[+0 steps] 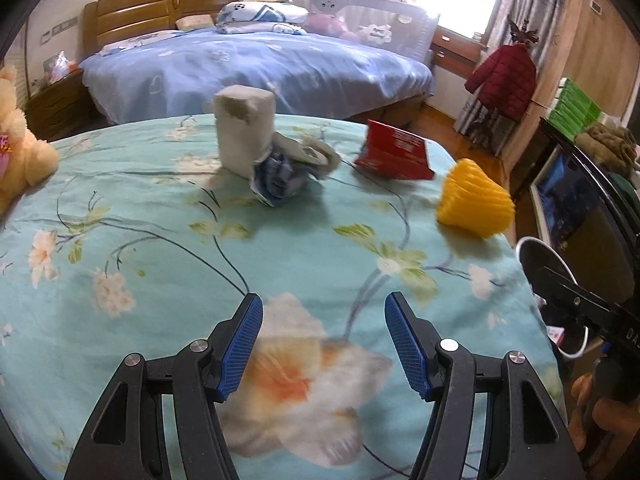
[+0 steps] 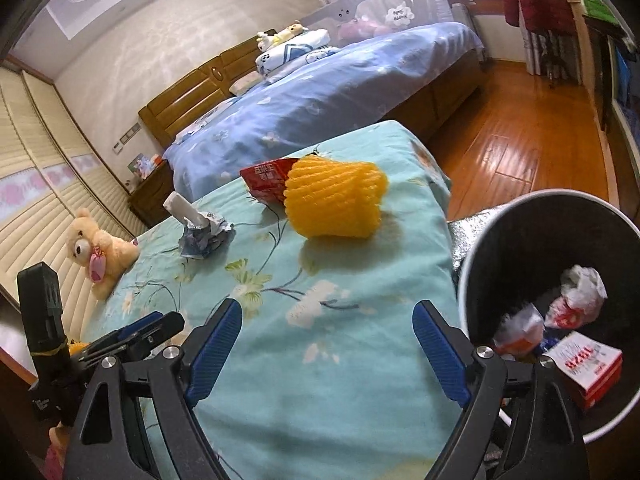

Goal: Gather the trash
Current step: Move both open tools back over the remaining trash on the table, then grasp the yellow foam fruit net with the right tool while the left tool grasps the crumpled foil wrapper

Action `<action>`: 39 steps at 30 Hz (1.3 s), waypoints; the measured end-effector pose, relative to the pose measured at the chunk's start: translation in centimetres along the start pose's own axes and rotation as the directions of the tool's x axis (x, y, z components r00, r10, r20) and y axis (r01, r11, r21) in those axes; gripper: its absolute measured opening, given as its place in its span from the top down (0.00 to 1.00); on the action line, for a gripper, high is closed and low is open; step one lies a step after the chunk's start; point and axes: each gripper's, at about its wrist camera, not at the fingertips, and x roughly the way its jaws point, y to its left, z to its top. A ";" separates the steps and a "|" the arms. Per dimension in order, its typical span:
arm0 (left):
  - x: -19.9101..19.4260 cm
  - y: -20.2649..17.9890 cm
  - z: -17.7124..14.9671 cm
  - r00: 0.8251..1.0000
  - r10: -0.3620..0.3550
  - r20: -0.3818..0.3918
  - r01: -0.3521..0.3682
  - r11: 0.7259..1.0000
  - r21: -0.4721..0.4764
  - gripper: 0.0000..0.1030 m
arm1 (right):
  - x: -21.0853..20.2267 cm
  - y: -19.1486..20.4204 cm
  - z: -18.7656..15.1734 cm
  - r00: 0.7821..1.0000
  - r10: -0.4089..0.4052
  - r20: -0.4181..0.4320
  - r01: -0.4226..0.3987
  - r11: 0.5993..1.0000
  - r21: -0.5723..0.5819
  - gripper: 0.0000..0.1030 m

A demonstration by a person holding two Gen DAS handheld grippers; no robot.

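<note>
Bedroom with a wooden-framed bed under a blue quilt; nearer, a turquoise floral sheet [image 2: 320,360] covers the surface where the trash lies. Four pieces are left on it: a white block [image 1: 244,136] standing upright, a crumpled blue-and-white wrapper [image 1: 280,178] touching its base, a red carton [image 1: 394,152] well to the right, and a yellow foam net [image 2: 336,200] near the right edge. Beside that edge stands a dark bin [image 2: 500,216], already holding a white box, a crumpled bag and other scraps, so collection seems partly done. Left gripper [image 1: 324,344] and right gripper [image 2: 328,352] both hover over bare sheet, jaws apart, grasping nothing. A teddy bear [image 2: 96,252] sits at the far left.
</note>
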 end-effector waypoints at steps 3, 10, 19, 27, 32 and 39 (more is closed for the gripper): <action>0.6 0.5 1.0 1.000 0.013 0.004 -0.013 1.000 -0.003 0.39 | 0.7 0.1 0.6 1.000 0.001 0.001 -0.001 1.000 -0.003 0.14; 2.6 1.3 3.4 0.999 0.041 0.015 -0.041 0.999 -0.008 0.36 | 2.5 -0.1 2.1 1.000 -0.001 -0.006 0.001 1.000 -0.006 0.14; 6.3 2.3 6.1 0.998 0.061 0.008 -0.060 0.998 -0.010 0.36 | 4.5 -1.2 4.2 1.000 0.001 0.001 -0.001 1.000 0.023 0.14; 7.7 2.6 6.9 0.997 0.077 0.032 -0.076 0.997 -0.011 0.41 | 5.8 -1.5 4.7 1.000 -0.001 -0.012 0.001 1.000 0.025 0.18; 8.9 2.5 6.7 0.999 0.048 -0.007 -0.048 0.999 0.005 0.77 | 6.2 -1.6 4.5 0.999 -0.003 -0.032 0.004 1.000 0.012 0.47; 8.1 2.6 6.4 1.000 0.026 0.010 -0.026 1.000 0.009 0.94 | 5.3 -1.3 3.5 1.000 -0.001 -0.030 0.001 1.000 -0.013 0.75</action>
